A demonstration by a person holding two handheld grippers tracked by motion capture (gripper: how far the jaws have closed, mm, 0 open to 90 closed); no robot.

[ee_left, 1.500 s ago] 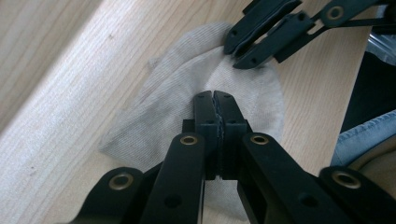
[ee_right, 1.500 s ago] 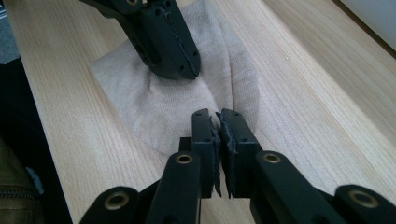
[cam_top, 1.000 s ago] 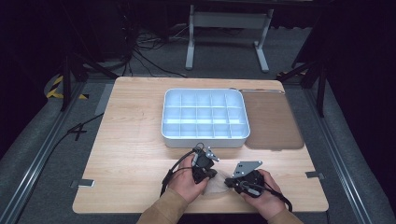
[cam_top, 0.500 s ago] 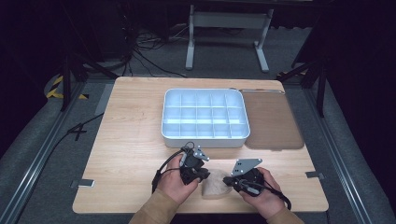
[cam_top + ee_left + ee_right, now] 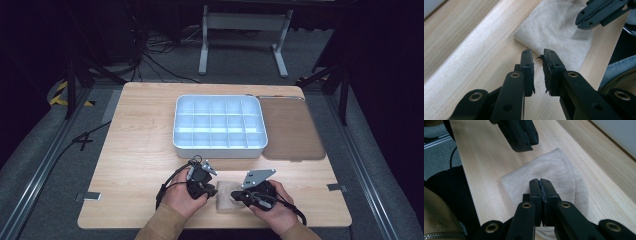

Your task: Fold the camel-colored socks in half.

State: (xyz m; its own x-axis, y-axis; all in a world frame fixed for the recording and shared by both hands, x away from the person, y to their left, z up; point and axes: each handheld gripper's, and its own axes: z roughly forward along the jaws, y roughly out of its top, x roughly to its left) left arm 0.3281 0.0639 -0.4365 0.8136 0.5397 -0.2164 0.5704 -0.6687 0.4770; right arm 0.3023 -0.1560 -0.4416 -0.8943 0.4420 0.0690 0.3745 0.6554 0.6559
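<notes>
From the high view we see a beige folded cloth point(image 5: 226, 196) lying flat on the wooden table point(image 5: 145, 145) near its front edge, between our two hands and well in front of the white compartment tray point(image 5: 219, 125), which sits beside a brown mat point(image 5: 292, 130). Our left gripper point(image 5: 206, 189) is at the cloth's left edge, and our right gripper point(image 5: 240, 196) reaches over its right side. In the left gripper view, the left gripper point(image 5: 538, 56) hangs just short of the cloth point(image 5: 556, 32) edge; its jaws have just been opening and now stand a narrow gap apart with nothing between them, bare wood under them. The right gripper point(image 5: 586, 21) shows at the upper right, above the far side of the cloth. In the right gripper view, the right gripper point(image 5: 540, 182) has its jaws pressed together over the middle of the cloth point(image 5: 549, 170); we cannot tell whether any fabric is caught in them. The left gripper point(image 5: 524, 143) shows at the top, over the bare wood just beyond the cloth.
</notes>
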